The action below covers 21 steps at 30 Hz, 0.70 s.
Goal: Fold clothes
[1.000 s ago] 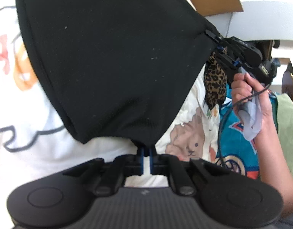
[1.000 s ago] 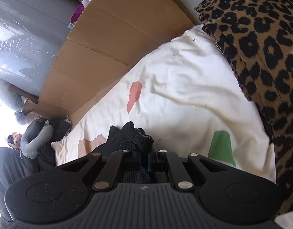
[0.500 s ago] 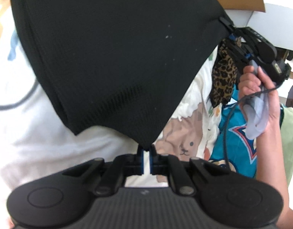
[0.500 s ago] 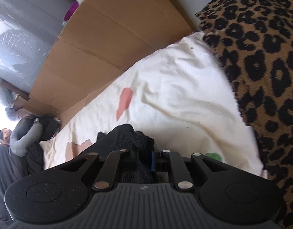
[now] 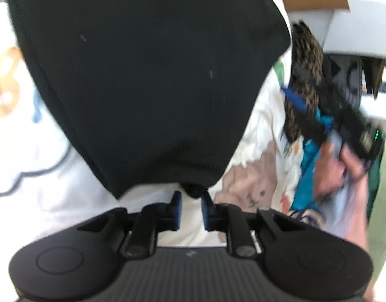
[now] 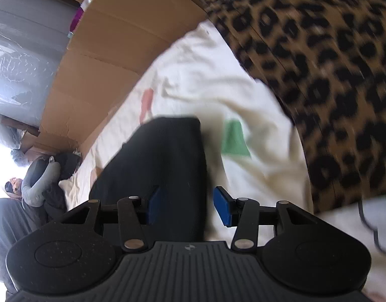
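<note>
Both grippers' jaws had just been opening: left gripper (image 5: pixel 190 210) parted off the black garment (image 5: pixel 147 80) corner, right gripper (image 6: pixel 186 207) spread around its edge, garment released onto the printed sheet (image 6: pixel 193 80), fold laid

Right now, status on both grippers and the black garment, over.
Left gripper just opened, fingers off the black garment. Right gripper opening too, cloth between its fingers, not pinched. Garment lying on the printed sheet; leopard-print fabric alongside.
</note>
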### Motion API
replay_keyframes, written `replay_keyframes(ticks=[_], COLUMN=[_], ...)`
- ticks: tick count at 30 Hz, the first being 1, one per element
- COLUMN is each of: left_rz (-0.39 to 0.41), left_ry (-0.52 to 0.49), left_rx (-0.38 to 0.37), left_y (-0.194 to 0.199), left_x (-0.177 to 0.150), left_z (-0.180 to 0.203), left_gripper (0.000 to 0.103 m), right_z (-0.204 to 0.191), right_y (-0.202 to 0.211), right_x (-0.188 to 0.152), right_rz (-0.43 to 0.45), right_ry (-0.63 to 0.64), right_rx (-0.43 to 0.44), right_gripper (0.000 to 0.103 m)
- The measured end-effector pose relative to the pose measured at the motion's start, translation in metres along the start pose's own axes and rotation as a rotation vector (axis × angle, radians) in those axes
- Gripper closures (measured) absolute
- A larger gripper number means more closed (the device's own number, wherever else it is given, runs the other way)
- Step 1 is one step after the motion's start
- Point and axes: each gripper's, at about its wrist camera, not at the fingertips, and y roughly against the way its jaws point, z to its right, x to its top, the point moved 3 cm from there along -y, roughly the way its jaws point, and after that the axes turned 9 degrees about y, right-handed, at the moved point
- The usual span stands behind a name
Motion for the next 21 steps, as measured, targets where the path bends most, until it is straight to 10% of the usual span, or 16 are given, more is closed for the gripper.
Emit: replay_keyframes(ticks=[9, 21], left_rz=[0.010, 0.372], left_ry=[-0.040, -0.355], left_rx=[0.034, 0.286], left_y=[0.045, 0.114], left_x=[0.036, 0.130], left_z=[0.019, 0.066], left_gripper=[0.073, 0.037], right_z=[0.001, 0.006], right_y=[-0.013, -0.036], right_x=[-0.025, -0.043], right_rz=[-0.046, -0.076], right_ry=[-0.027, -0.074], right_rx=[0.015, 0.063], right_gripper=[0.050, 0.051])
